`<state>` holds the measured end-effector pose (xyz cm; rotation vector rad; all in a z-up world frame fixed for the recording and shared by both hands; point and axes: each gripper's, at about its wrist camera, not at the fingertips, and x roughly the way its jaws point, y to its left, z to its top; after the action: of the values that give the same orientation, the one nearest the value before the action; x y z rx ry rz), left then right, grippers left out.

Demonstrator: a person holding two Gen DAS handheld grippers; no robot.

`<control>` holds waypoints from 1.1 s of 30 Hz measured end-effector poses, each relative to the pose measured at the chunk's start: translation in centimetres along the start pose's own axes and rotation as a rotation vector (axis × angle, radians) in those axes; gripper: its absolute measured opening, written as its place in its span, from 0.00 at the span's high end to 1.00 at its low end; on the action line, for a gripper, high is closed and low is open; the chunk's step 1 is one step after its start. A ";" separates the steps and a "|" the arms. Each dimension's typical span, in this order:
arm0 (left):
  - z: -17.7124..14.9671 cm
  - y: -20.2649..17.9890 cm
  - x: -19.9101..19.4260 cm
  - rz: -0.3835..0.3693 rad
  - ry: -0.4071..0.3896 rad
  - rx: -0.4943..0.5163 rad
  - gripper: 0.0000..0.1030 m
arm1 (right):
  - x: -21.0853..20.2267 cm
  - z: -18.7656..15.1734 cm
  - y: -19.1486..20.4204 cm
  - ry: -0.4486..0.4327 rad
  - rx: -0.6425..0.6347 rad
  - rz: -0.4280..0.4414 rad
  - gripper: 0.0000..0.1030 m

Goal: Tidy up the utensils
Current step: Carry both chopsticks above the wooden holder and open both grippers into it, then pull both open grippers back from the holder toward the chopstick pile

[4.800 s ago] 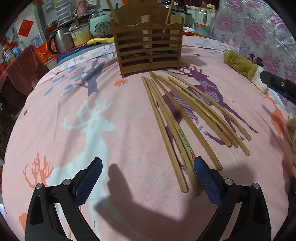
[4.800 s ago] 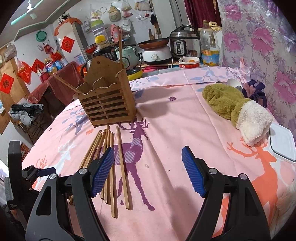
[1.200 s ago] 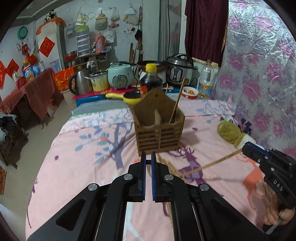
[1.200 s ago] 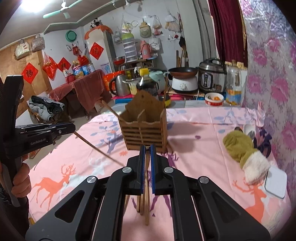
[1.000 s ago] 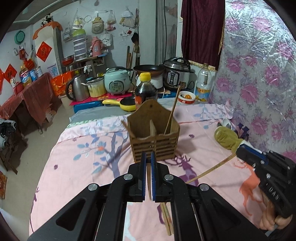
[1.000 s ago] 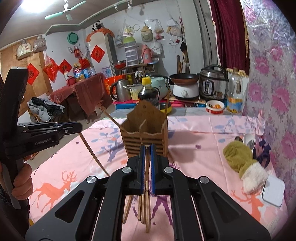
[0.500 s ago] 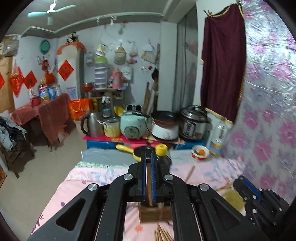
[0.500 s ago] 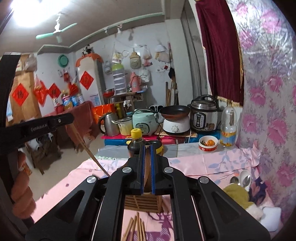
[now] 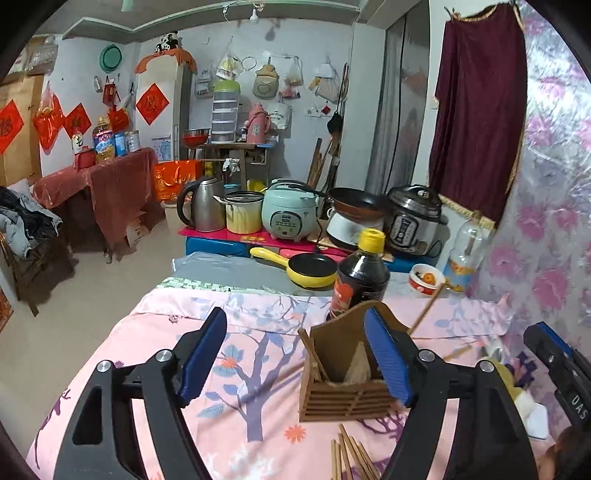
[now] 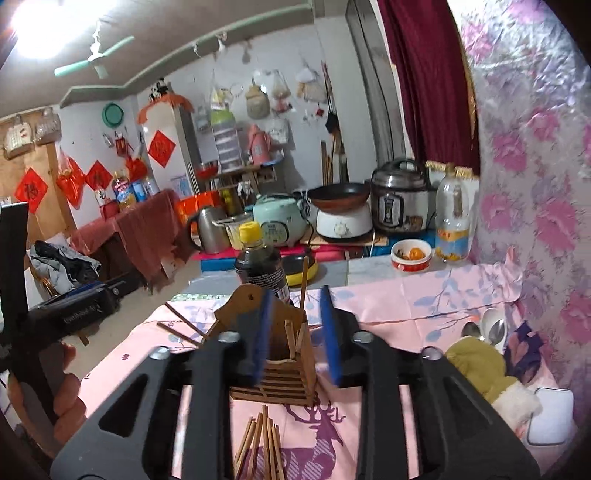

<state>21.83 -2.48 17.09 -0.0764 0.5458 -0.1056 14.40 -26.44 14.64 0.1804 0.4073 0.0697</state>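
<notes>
Slatted wooden holder [image 10: 275, 369] stands upright on the worktop [image 10: 388, 306], chopsticks [image 10: 303, 275] leaning inside; loose chopsticks [image 10: 262, 439] lie just nearer. Left tongs [image 9: 295, 365] and right tongs [image 10: 295, 332] are opening, both empty.

Room evenly lit, moderately bright. Ceiling lamp [image 10: 35, 31] burns out to white glare in right wrist view. Strong fisheye bending, dark corners in both views. Motion blur on fingers [image 10: 260, 332] and wooden holder [image 9: 345, 384]; background sharper.
</notes>
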 end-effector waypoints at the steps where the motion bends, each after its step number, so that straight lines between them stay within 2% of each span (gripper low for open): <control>1: -0.4 0.3 -0.8 0.005 0.000 -0.005 0.18 | -0.5 -0.2 -0.1 -0.002 -0.002 0.000 0.61; 3: -1.7 0.6 -2.1 0.034 -0.005 -0.004 0.10 | -1.6 -1.5 -0.3 0.001 0.002 -0.002 0.50; 4: -2.4 1.0 -2.6 0.046 -0.006 -0.001 0.06 | -2.1 -2.2 -0.4 0.006 0.008 -0.002 0.37; 6: -4.4 1.5 -3.3 0.074 0.005 0.016 0.06 | -3.0 -4.1 -1.2 0.019 0.029 0.014 0.24; 11: -11.0 3.2 -2.3 0.092 0.097 0.043 0.06 | -3.4 -9.2 -3.3 0.092 0.041 0.008 0.09; 13: -13.9 3.8 -0.8 0.082 0.155 0.060 0.06 | -2.6 -11.2 -4.2 0.142 0.051 -0.003 0.09; 15: -16.5 4.1 1.1 0.085 0.237 0.089 0.06 | -1.0 -12.7 -4.9 0.234 0.059 -0.012 0.09; 17: -18.0 3.6 2.4 0.069 0.330 0.134 0.06 | 0.1 -13.3 -5.3 0.286 0.087 -0.011 0.09; 18: -18.6 3.3 2.7 0.054 0.349 0.147 0.06 | 0.2 -13.4 -5.5 0.298 0.106 0.008 0.09; 21: -20.1 1.4 2.8 0.012 0.378 0.225 0.06 | 0.1 -13.7 -5.5 0.301 0.114 0.019 0.09; 25: -21.5 -0.5 2.6 0.008 0.385 0.328 0.06 | 0.3 -13.8 -5.3 0.303 0.094 -0.023 0.09; 29: -22.3 -1.6 3.1 -0.041 0.425 0.356 0.06 | 0.6 -14.0 -5.6 0.320 0.111 -0.027 0.09; 33: -22.6 -1.9 3.9 -0.049 0.451 0.369 0.06 | 0.6 -14.0 -5.8 0.320 0.116 -0.037 0.09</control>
<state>13.16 -5.80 -3.98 0.3015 0.9656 -0.2735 9.54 -29.85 0.73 0.2776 0.7348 0.0385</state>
